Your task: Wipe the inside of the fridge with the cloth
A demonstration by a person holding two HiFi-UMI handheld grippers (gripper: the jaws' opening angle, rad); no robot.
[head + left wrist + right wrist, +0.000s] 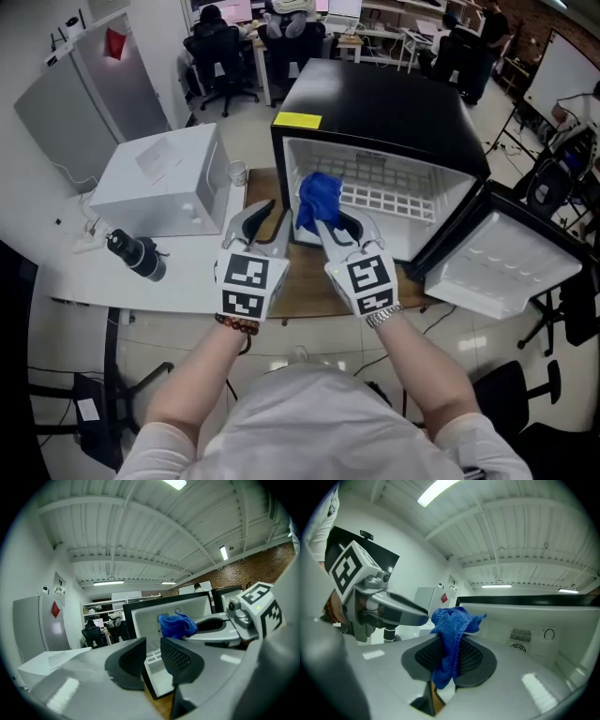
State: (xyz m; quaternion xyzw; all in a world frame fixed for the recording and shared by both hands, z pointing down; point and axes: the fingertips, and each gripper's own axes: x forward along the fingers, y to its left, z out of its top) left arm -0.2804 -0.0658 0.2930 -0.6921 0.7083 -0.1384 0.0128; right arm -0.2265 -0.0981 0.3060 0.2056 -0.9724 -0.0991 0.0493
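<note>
A small black fridge (394, 103) stands on a wooden table (305, 286) with its white inside (403, 183) facing me and its door (497, 267) swung out to the right. My right gripper (328, 223) is shut on a blue cloth (317, 195) at the fridge's front left opening. In the right gripper view the cloth (452, 625) hangs bunched between the pads of the right gripper (451, 660). Just left of it, my left gripper (264, 225) is open with nothing between its jaws. The left gripper view shows that gap at the left gripper (153, 656) and the cloth (176, 624) beyond it.
A white box (169, 183) sits on the white desk to the left of the fridge. A black cylinder (136, 255) lies near it, and a small glass (237, 173) stands between box and fridge. People sit at desks behind, with office chairs around.
</note>
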